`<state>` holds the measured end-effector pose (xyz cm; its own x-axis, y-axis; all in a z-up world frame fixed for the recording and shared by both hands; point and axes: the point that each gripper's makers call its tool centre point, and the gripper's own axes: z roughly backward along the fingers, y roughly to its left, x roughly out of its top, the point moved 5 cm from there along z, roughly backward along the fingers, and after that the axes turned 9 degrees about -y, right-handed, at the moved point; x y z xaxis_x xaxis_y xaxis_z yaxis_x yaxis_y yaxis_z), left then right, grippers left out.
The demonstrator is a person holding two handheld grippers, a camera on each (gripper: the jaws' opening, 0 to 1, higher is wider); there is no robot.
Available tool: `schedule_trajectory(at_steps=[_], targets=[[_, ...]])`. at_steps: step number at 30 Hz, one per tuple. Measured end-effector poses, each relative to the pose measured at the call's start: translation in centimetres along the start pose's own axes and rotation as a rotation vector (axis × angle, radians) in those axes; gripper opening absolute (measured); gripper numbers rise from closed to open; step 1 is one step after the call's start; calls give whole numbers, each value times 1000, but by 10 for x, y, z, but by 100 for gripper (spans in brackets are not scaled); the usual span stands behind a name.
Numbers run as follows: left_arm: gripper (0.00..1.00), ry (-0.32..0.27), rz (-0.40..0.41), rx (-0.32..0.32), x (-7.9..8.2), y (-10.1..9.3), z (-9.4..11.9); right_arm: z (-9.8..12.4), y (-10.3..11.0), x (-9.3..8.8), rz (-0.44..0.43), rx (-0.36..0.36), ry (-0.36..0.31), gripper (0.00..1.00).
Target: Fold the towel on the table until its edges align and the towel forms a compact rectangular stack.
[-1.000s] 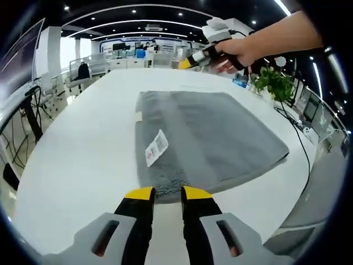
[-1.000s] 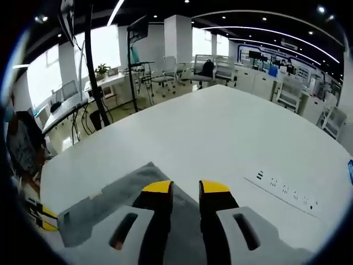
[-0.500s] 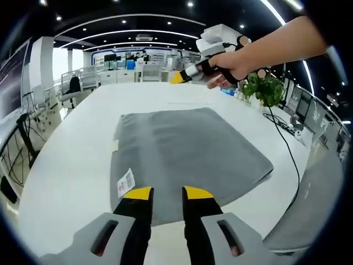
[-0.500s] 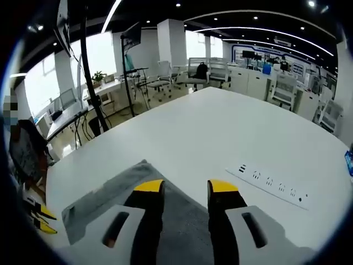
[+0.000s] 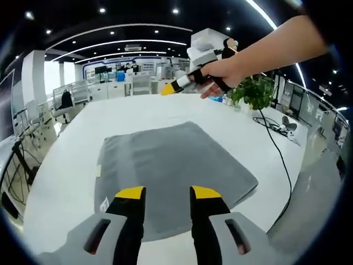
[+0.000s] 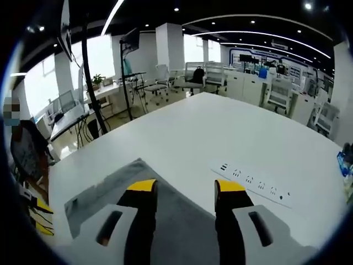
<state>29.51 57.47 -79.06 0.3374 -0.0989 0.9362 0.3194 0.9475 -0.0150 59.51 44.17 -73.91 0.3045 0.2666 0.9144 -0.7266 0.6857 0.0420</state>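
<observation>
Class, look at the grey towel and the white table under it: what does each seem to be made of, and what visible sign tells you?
The towel looks like soft, matte terry or microfibre cloth: its surface is fuzzy, it lies limp, and a small sewn label sits at its edge. The table looks like a hard, smooth white laminate or painted board, with an even, faintly glossy surface; the exact material is uncertain.

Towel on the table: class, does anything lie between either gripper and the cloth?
Nothing visible does. The grey towel lies flat on the white table, directly beyond the left gripper; the right gripper hangs over its far corner.
</observation>
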Motion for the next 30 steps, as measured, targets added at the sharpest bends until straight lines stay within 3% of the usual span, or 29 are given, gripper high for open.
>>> schedule_trajectory(at_steps=[8, 18, 30], targets=[[45, -4, -51, -13, 8, -30, -4, 25, -23, 4, -41, -23, -22, 49], [46, 4, -114, -64, 27, -67, -7, 64, -43, 3, -58, -51, -36, 48], [47, 13, -148, -69, 38, -92, -13, 82, -66, -7, -77, -45, -53, 47]])
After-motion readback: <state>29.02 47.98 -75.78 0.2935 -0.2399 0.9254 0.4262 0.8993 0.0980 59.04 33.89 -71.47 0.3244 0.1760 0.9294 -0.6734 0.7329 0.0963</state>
